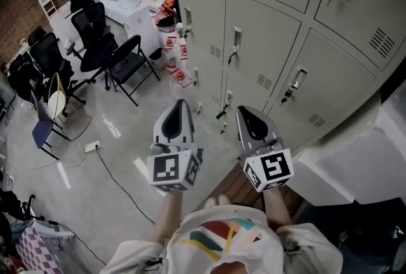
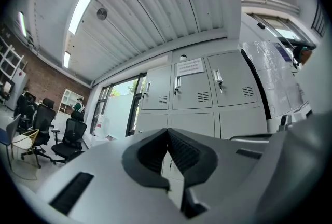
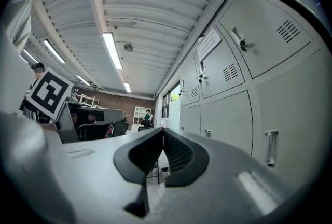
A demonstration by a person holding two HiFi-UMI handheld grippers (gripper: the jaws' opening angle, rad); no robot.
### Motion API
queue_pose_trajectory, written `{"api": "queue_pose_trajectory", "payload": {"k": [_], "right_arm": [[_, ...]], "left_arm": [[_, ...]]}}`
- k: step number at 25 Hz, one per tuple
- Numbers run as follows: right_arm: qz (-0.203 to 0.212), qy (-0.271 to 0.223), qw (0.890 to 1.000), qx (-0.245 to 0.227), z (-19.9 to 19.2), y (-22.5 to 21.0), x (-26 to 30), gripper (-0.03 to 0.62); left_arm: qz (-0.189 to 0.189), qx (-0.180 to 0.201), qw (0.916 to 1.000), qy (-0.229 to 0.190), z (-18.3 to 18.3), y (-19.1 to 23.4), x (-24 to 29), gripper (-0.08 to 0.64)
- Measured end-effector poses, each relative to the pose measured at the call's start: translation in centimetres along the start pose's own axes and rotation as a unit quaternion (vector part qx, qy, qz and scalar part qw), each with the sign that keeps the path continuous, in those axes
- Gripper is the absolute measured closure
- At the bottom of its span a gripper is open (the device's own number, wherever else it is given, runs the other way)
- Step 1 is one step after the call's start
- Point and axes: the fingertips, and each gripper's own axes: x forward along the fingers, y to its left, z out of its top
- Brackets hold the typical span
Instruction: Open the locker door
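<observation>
Lockers [image 1: 266, 32] of pale grey metal fill the upper right of the head view, stacked in rows. Every door that shows is shut flat, each with a small upright handle [image 1: 236, 38] near one edge and a louvred vent. Which door is the one to open cannot be told.

The left tongs [image 1: 181, 104] and the right tongs [image 1: 245, 113] are held side by side in front of the person. They are apart from each other and short of the lockers, touching none of them, and both point toward the lower rows.

In the left gripper view the left tongs [image 2: 167, 132] are pressed tip to tip with nothing between them. Beyond the tips stand shut locker doors, and higher up a white paper notice [image 2: 189, 66] is stuck on one door. In the right gripper view the right tongs [image 3: 162, 132] are likewise closed tight and empty. The locker fronts run along the right side there, with a bar pull [image 3: 271, 148] on a lower door close by.

The grey floor [image 1: 114, 165] stretches left of the tongs. It carries black office chairs [image 1: 95, 25], a black folding chair [image 1: 130, 57], and a white power strip [image 1: 92, 146] with a dark cable [image 1: 120, 184] trailing from it. Red-and-white things [image 1: 174, 44] sit at the foot of the lockers, too small to name.
</observation>
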Motion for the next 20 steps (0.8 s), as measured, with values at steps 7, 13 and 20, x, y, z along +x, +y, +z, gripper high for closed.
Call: {"api": "queue_pose_trajectory", "payload": {"k": [7,13,20], "right_arm": [[-0.049,-0.049,0.995,-0.069,7.2,-5.2,0.4,0.583],[-0.101,-0.101,0.979,-0.147,17.5,-10.7,0.0,0.520],[-0.168,-0.131,0.958,-0.192,28.9,-18.4,0.4,0.354]], "left_arm": [[-0.082,-0.004,0.9965,-0.014,1.8,-5.1,5.5,0.545],[-0.181,0.002,0.9826,-0.041,5.6,-12.3,10.6,0.543],[-0.274,-0.021,0.9602,-0.048,8.3,-19.9,15.0,0.541]]}}
